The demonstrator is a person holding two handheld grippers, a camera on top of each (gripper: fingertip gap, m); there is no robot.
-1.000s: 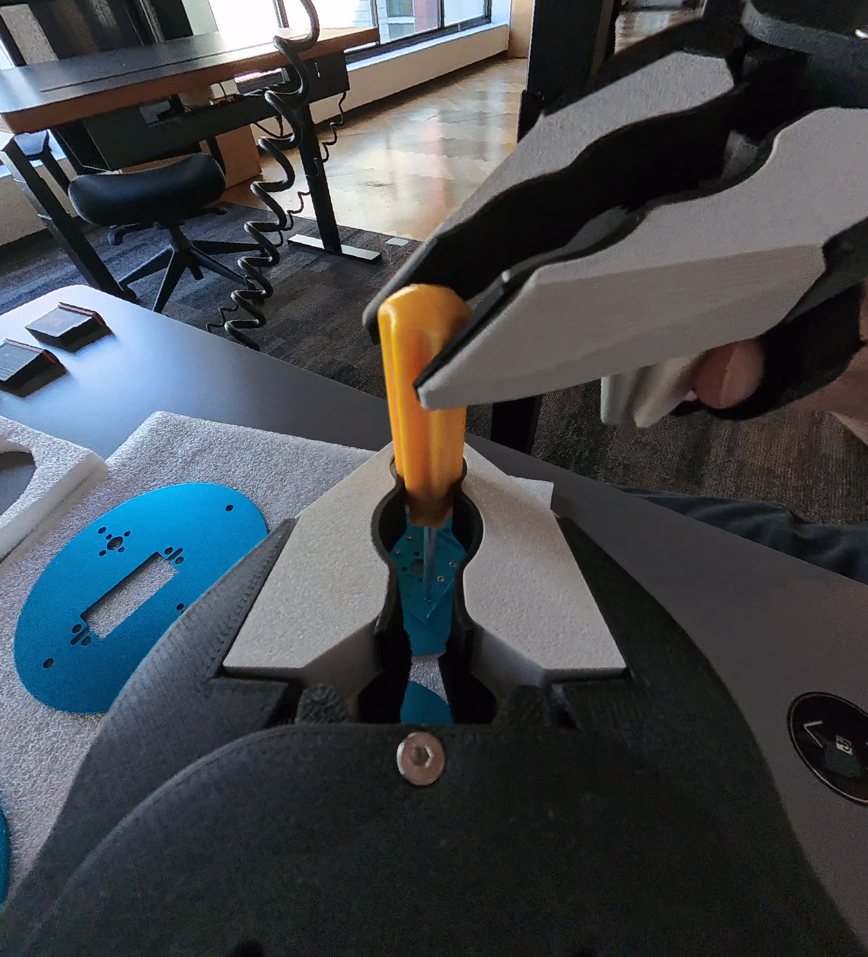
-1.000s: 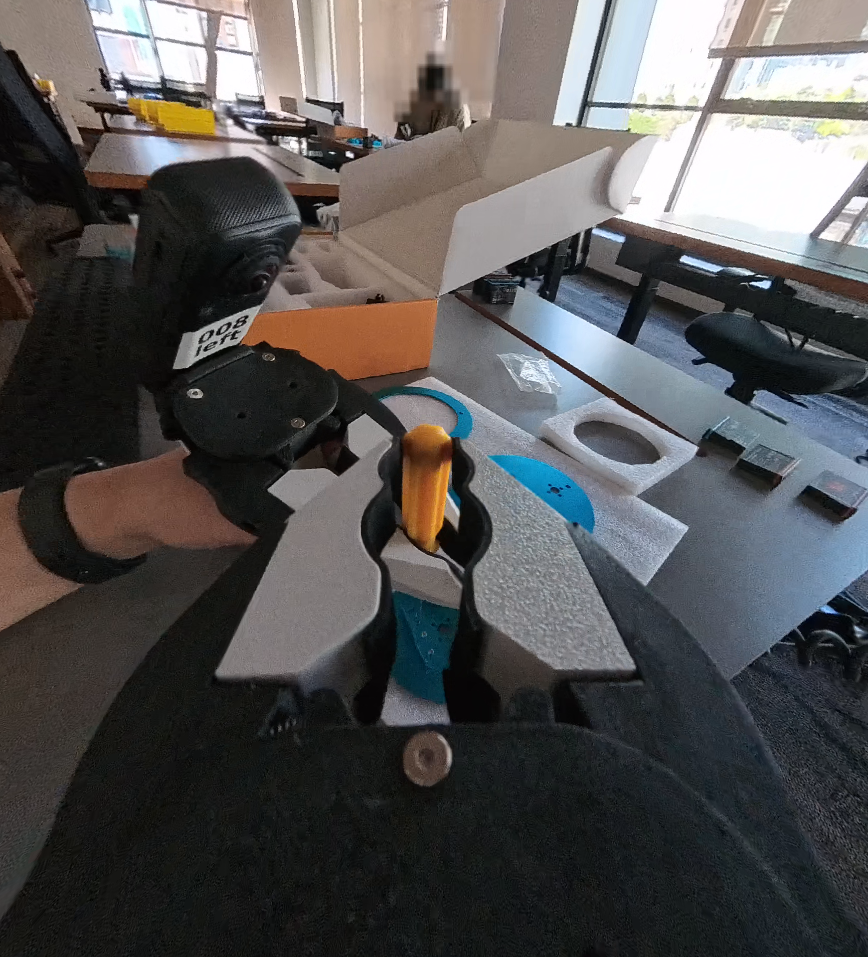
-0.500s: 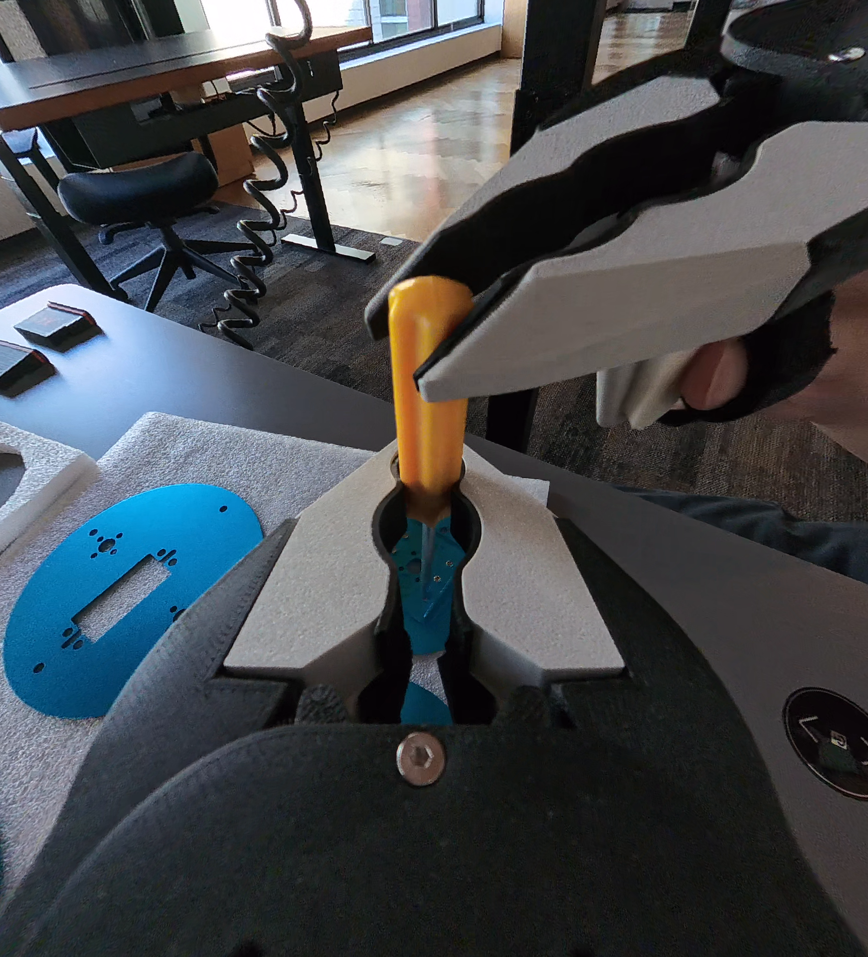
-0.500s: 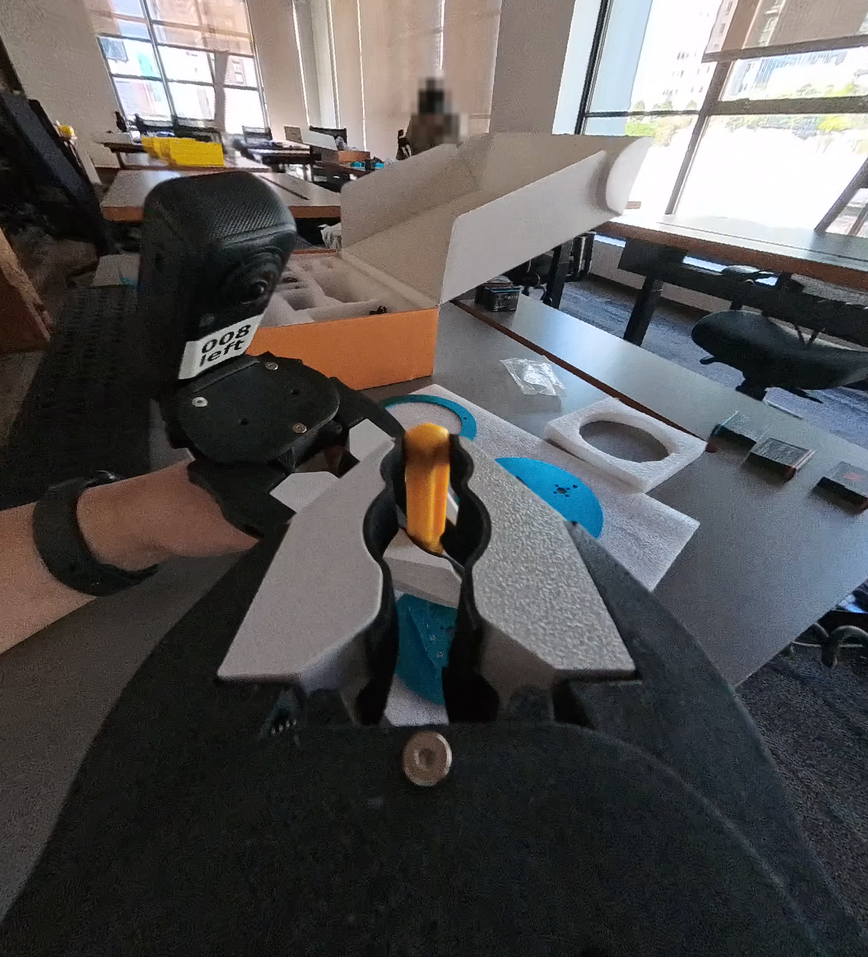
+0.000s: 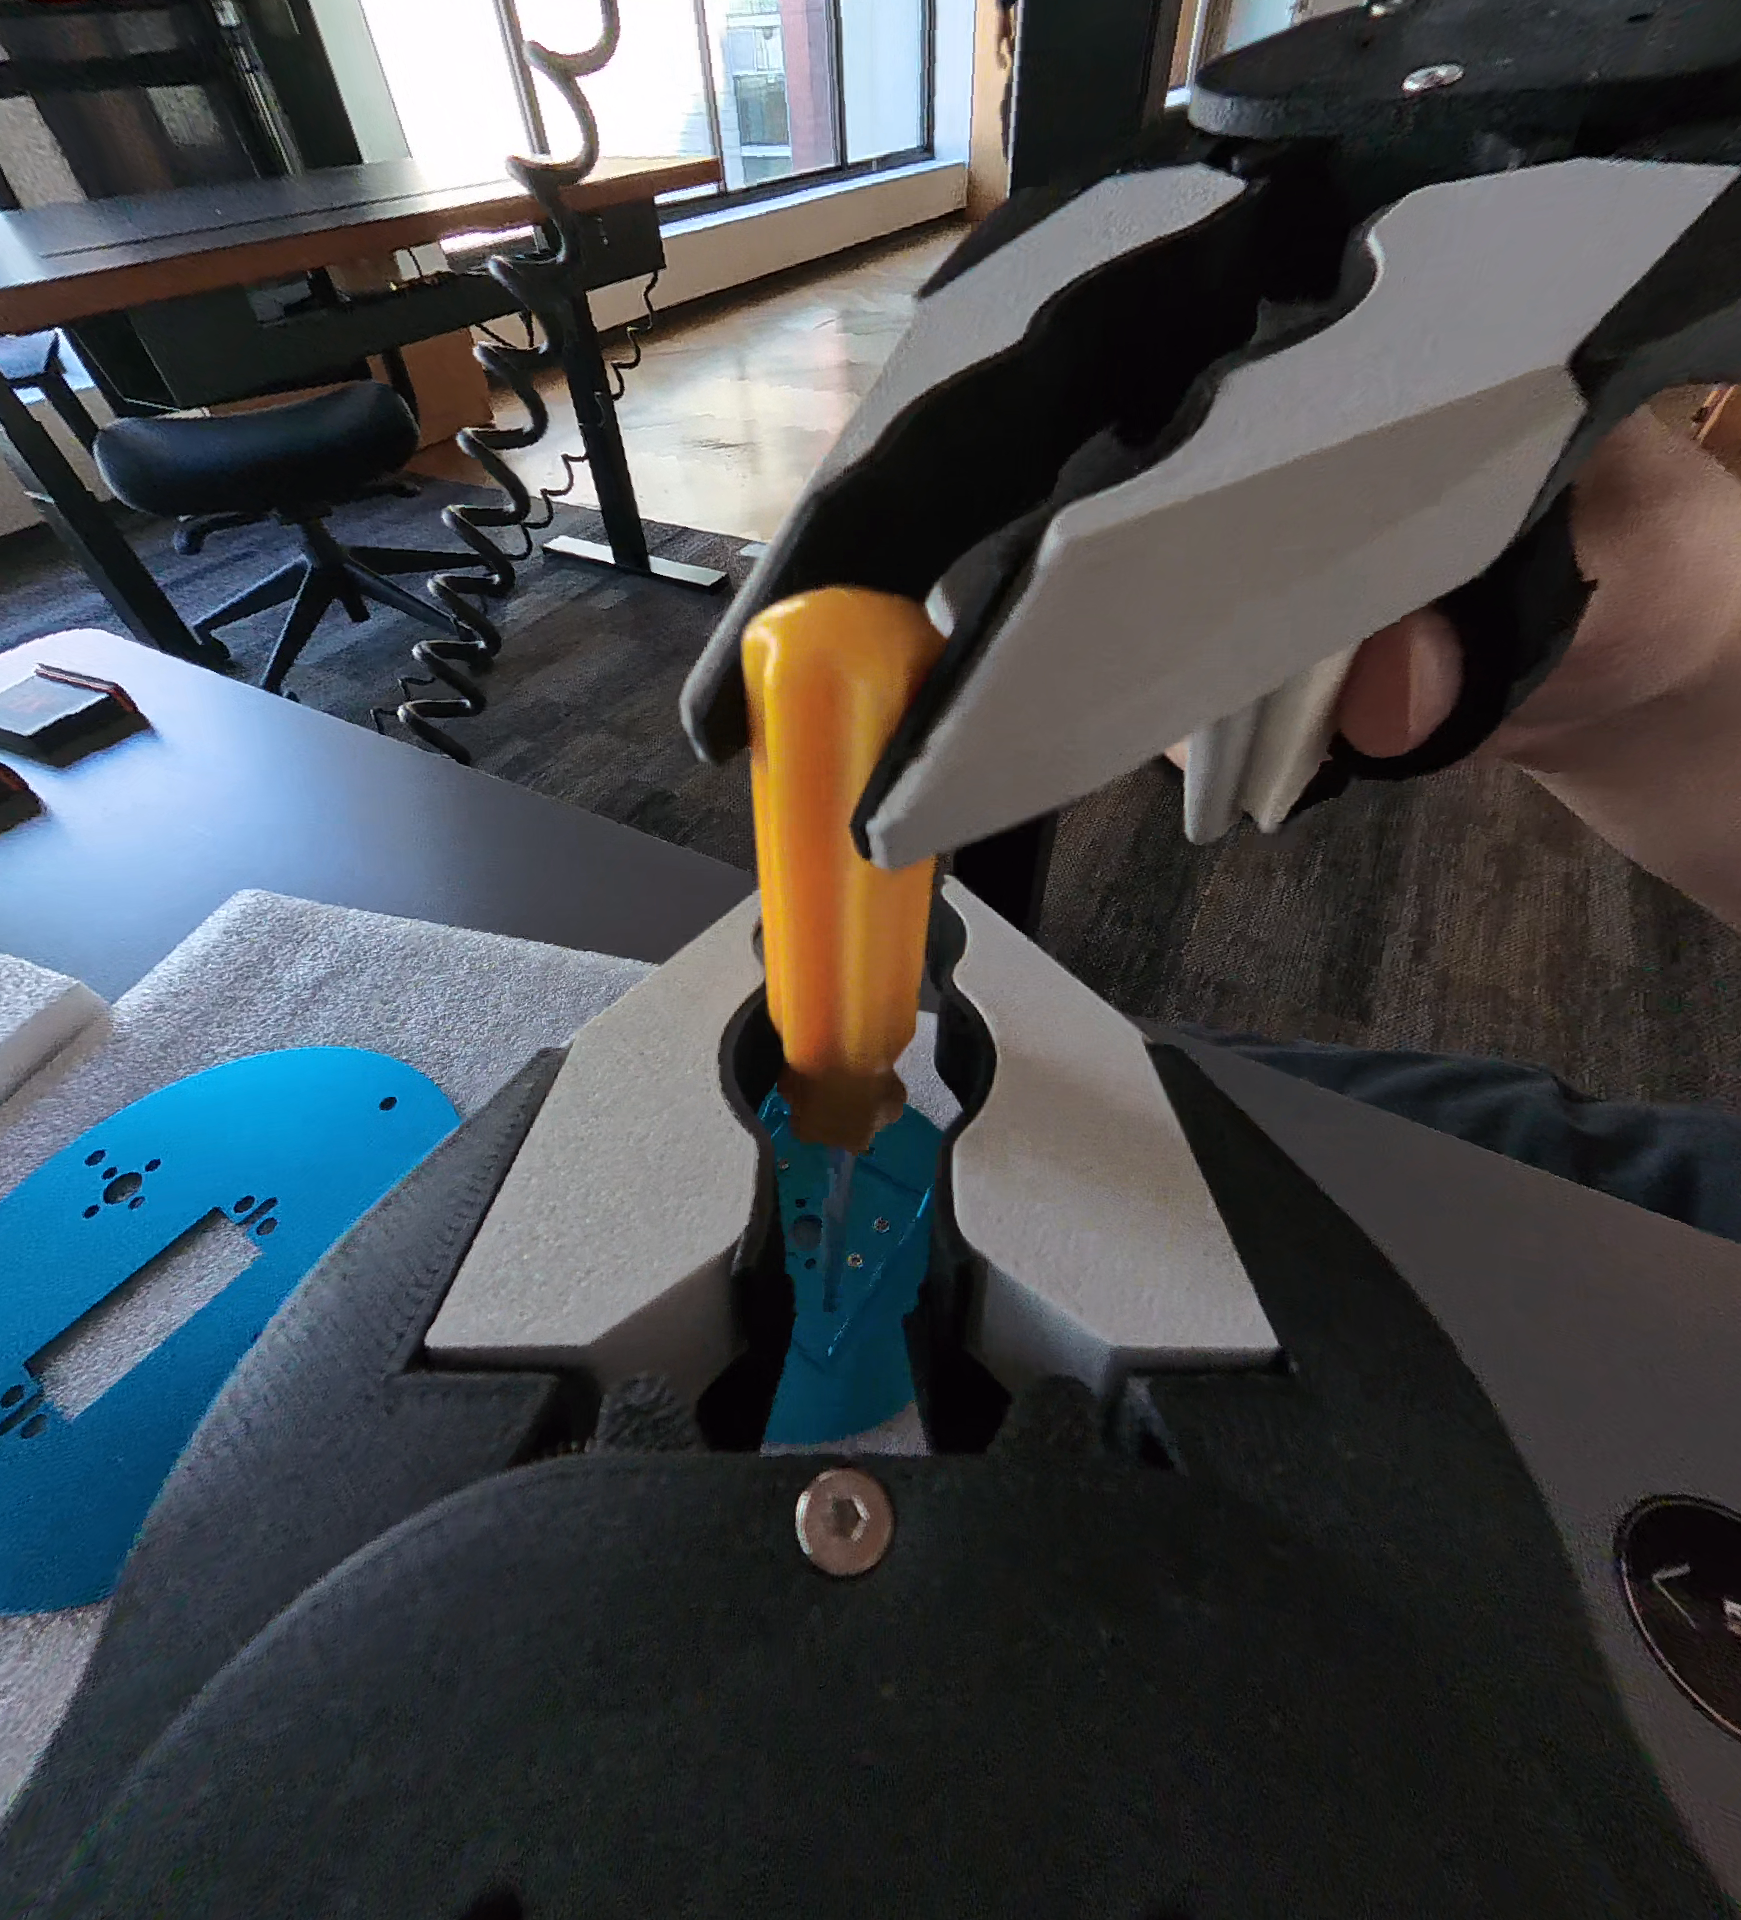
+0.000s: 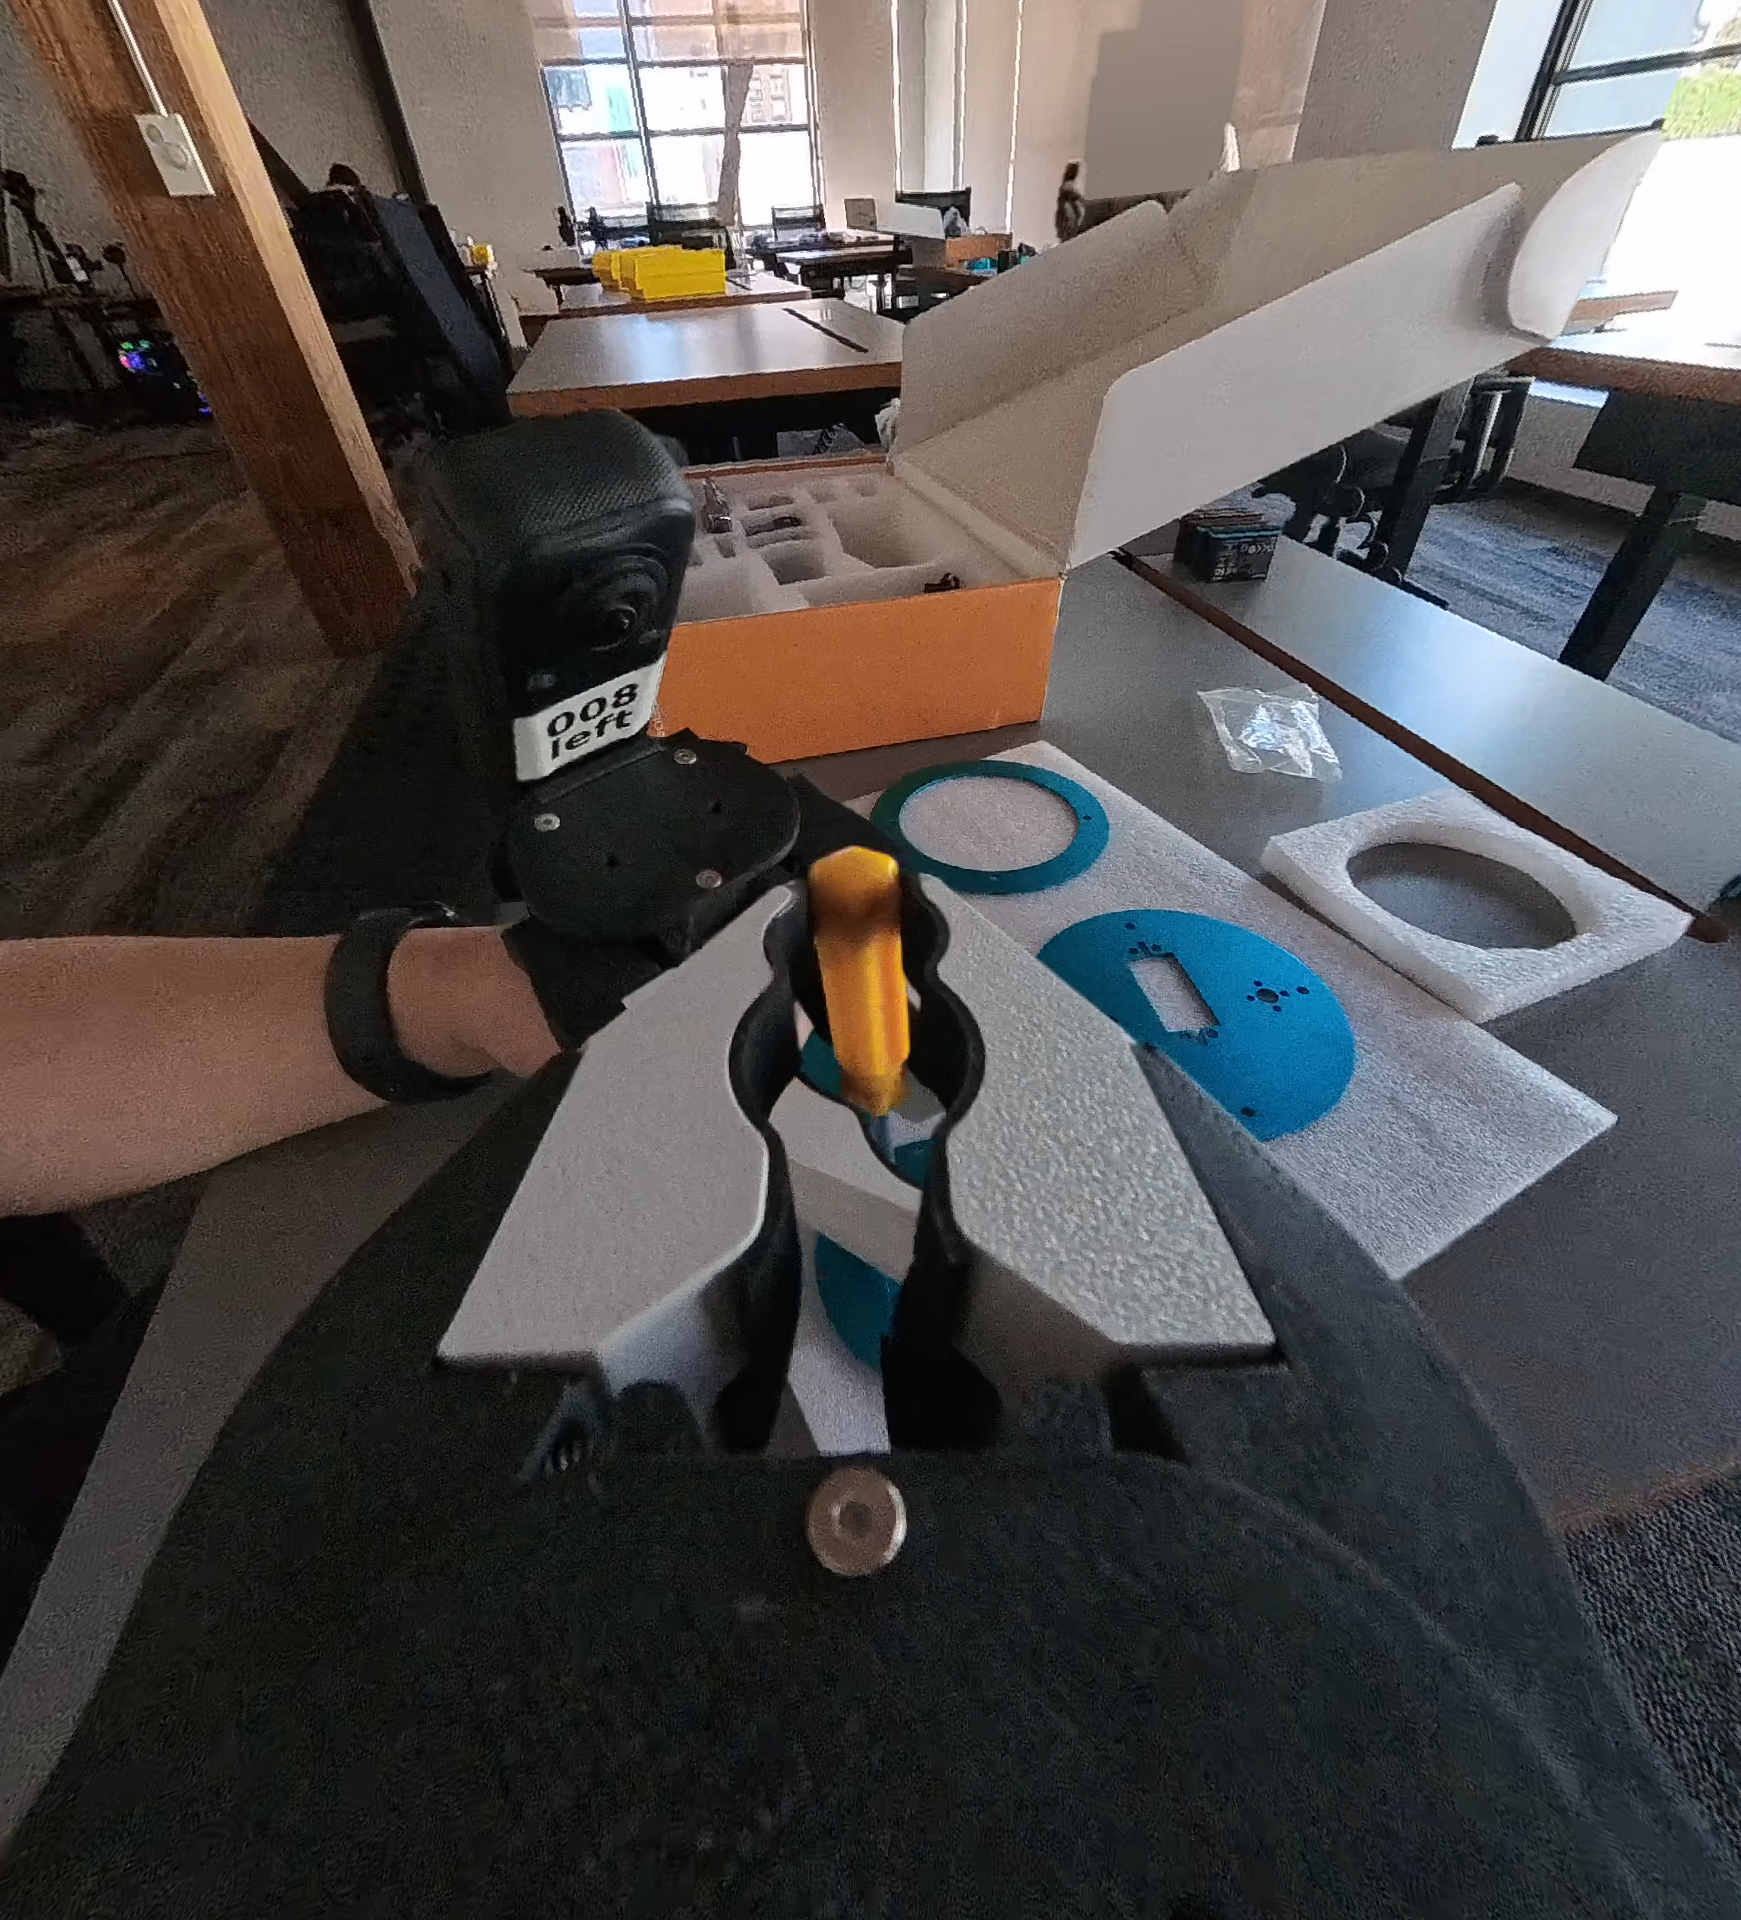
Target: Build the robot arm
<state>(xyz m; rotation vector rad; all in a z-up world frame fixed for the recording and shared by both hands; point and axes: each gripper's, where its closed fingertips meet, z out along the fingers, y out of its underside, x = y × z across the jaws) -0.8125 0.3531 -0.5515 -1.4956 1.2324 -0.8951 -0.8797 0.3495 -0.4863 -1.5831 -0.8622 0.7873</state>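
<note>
Our R gripper (image 6: pixel 861 935) clamps the orange screwdriver (image 5: pixel 830 831), tip on the blue bracket (image 5: pixel 845 1309) btwn L gripper (image 5: pixel 850 935) fingers; can't tell if L grips.

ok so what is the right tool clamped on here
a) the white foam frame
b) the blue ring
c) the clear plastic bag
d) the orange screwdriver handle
d: the right tool is shut on the upper part of the orange screwdriver handle, which stands upright with its shaft down on a small blue part between the fingers of the left tool.
</note>
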